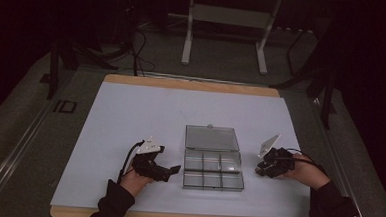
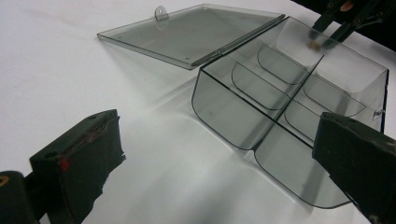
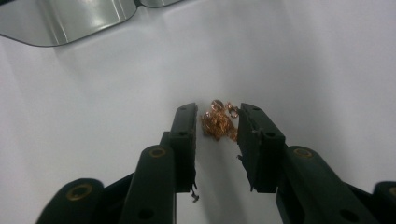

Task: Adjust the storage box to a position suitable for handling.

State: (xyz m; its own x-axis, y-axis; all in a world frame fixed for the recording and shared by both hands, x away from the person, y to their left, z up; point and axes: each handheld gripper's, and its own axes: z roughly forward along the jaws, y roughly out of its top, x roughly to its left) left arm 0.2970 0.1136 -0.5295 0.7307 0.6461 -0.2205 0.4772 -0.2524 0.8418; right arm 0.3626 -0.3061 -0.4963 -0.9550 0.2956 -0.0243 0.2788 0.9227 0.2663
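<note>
— Jaws of our right gripper [image 3: 217, 128] sat nearest the lens, standing apart either side of a small tangle of gold chain [image 3: 218, 122] on the white mat [image 1: 130, 115], just right of the clear compartment box [image 1: 213, 169]. One pad looked to graze the chain; we could not tell whether it pressed.

— So we had no grip yet. Relative to the box, where was everything else?

— The mat lay under it, its lid [image 1: 212, 138] was folded flat behind it, and our left gripper [image 2: 219, 172] waited at its left wall, jaws wide apart and empty.

— Then we judged the pinch should take the whole clump low against the mat, so no loop trailed, before we lifted it over the box's right wall.

— And we thought the left gripper could steady the box.
</note>
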